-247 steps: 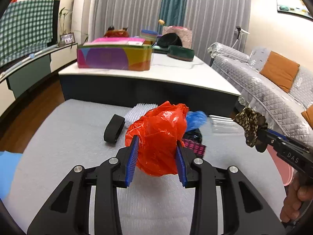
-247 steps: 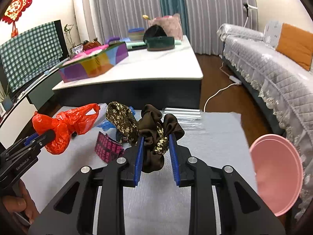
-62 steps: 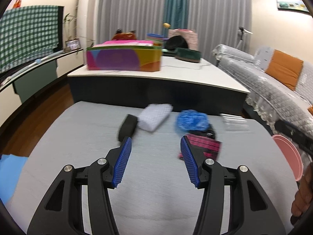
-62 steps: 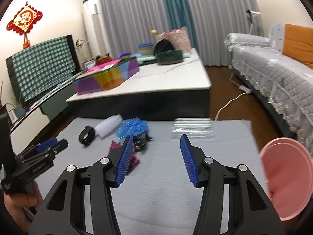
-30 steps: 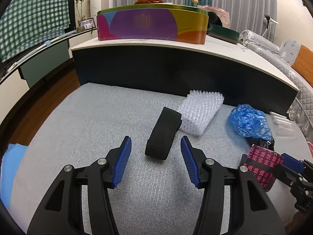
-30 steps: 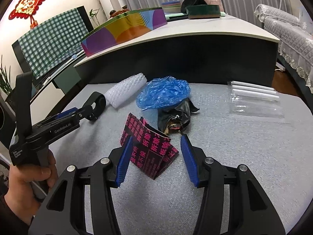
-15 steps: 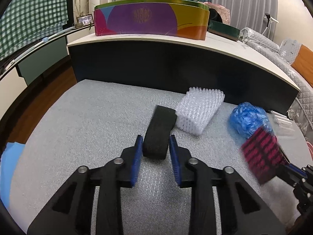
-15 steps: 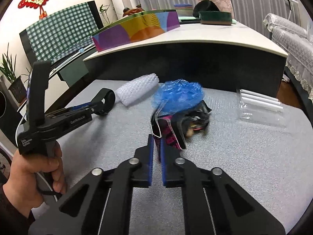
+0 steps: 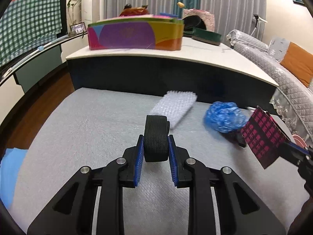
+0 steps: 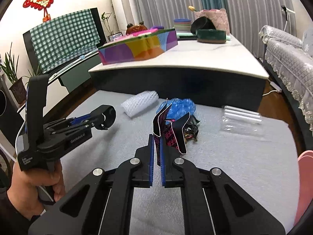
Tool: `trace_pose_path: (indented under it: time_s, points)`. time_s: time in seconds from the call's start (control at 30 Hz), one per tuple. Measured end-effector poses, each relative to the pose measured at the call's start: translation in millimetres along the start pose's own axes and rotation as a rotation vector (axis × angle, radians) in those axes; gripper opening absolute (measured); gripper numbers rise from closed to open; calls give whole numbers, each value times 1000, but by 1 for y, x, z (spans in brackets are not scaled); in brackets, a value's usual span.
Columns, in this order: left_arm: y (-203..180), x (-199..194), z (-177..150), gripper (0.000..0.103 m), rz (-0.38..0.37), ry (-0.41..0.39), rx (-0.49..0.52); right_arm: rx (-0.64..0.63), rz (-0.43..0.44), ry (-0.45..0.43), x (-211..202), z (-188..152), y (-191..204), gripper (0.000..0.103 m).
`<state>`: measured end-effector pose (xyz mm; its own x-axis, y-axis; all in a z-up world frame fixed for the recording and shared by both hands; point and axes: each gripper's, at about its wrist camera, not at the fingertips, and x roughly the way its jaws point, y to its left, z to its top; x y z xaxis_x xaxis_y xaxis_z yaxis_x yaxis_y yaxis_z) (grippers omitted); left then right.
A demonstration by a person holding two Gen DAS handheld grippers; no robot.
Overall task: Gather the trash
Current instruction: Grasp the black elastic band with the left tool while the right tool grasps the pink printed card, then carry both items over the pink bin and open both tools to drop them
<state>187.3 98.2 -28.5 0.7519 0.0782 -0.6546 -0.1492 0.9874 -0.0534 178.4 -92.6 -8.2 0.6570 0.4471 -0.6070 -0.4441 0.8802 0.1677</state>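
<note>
We see the black band (image 9: 156,141), a loop of woven elastic, pinched between the blue pads (image 9: 138,162) of the left gripper (image 9: 156,156) and held clear of the grey mat (image 9: 82,137). In the right wrist view the same band (image 10: 104,117) shows as an open ring at the tip of that gripper (image 10: 92,120), at nine o'clock from centre; a hand (image 10: 35,184) grips its handle at seven o'clock.

The right gripper (image 10: 156,150) has its pads pressed almost together on a folded black wrapper (image 10: 172,133) printed with pink characters. The wrapper stands upright above the jaws. In the left wrist view this wrapper (image 9: 262,135) appears at three o'clock, lifted off the mat.

On the mat lie a white bubble-wrap piece (image 10: 139,102) at eleven o'clock of the wrapper, a crumpled blue bag (image 10: 182,105) at twelve o'clock, and a dark crumpled scrap (image 10: 192,127) just beneath the bag. A clear packet (image 10: 242,121) lies at two o'clock; the pale tubes in it lie side by side.

A pink basin (image 10: 305,188) shows only its rim at four o'clock; we cannot tell what it holds.

Beyond the mat stands a low table (image 10: 205,62) bearing a colourful box (image 10: 137,47).
</note>
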Motion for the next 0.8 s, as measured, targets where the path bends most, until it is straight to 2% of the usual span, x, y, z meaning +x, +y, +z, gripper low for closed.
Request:
trace_pose_path:
  time_s: [0.27,0.8]
  points:
    - [-16,-42,-2,24,-52,-56,26,-16,-29,-47,-39,4,3,6]
    - [-60,-109,-15,24,-134,-135,115,23,-171,-144,-133,12,-26,6]
